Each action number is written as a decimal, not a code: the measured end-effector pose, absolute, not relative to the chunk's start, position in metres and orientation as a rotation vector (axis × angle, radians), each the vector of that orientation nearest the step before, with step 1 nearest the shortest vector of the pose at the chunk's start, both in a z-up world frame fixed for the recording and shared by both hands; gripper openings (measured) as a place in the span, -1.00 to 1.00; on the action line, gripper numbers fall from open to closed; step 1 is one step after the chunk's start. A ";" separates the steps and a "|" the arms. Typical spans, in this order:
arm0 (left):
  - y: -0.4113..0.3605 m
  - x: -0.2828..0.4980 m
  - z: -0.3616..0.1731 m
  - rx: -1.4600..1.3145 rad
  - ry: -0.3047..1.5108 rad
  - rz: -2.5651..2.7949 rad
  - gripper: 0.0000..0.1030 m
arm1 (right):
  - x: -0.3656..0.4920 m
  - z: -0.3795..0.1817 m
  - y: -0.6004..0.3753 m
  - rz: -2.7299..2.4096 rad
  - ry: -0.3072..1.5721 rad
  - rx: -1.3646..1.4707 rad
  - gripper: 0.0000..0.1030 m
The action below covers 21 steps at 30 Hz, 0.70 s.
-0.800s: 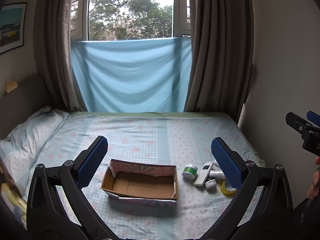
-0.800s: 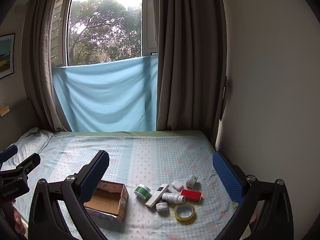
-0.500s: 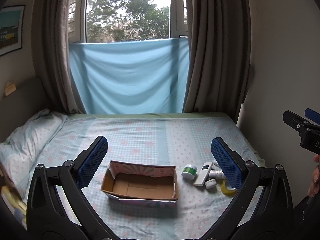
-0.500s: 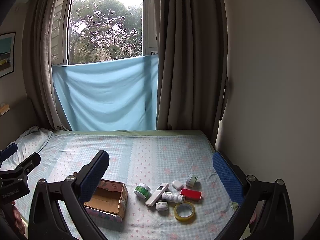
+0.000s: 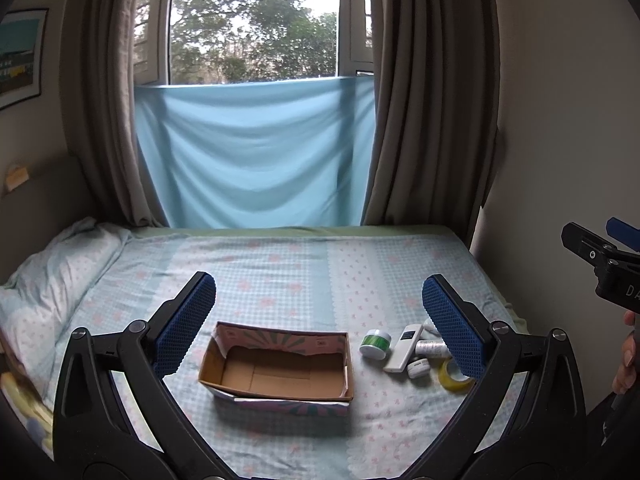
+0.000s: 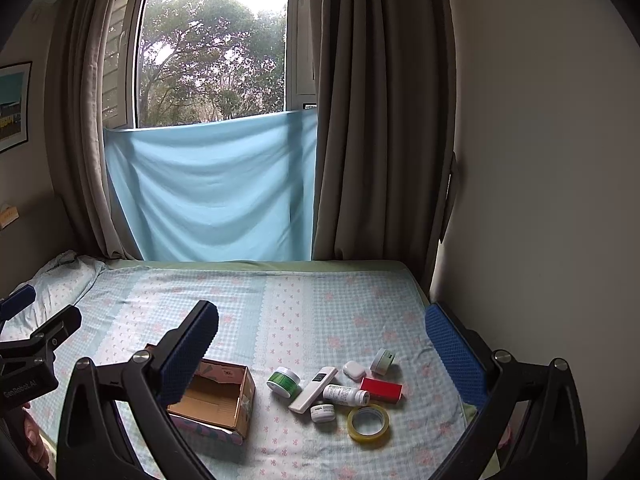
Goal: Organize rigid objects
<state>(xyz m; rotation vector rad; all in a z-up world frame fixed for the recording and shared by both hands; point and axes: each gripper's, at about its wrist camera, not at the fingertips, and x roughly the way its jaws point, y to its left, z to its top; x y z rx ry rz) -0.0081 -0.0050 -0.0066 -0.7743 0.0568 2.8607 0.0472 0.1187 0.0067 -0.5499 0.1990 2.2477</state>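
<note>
An empty cardboard box (image 5: 276, 372) (image 6: 218, 398) lies on the bed. To its right is a cluster of small items: a green-lidded jar (image 6: 283, 381), a white remote (image 6: 314, 389), a white bottle (image 6: 346, 395), a red box (image 6: 381, 390), a yellow tape roll (image 6: 368, 422) and small white cases (image 6: 354, 370). My left gripper (image 5: 320, 320) hovers open above the box, nothing between its blue pads. My right gripper (image 6: 322, 344) hangs open over the cluster, also holding nothing. In the left wrist view, the right pad hides part of the cluster.
The bed (image 5: 280, 272) has a light checked sheet, with a pillow (image 5: 52, 276) at the left. A wall (image 6: 540, 200) borders the bed's right edge. Curtains and a blue cloth (image 5: 256, 152) cover the window behind.
The left wrist view has shifted slightly, with the room sliding a little leftward and up. The right view is almost unchanged. Both grippers stay open.
</note>
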 end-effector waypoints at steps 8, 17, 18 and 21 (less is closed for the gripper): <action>-0.004 -0.011 -0.007 -0.786 0.049 2.829 0.99 | 0.043 0.006 0.124 2.247 0.199 -0.562 0.99; -0.005 -0.010 -0.009 -0.792 0.041 2.804 0.99 | 0.042 0.005 0.125 2.248 0.196 -0.565 0.99; -0.004 -0.010 -0.009 -0.791 0.041 2.803 0.99 | 0.042 0.005 0.125 2.248 0.195 -0.564 0.99; -0.004 -0.009 -0.009 -0.791 0.039 2.795 0.99 | 0.041 0.005 0.124 2.248 0.195 -0.565 0.99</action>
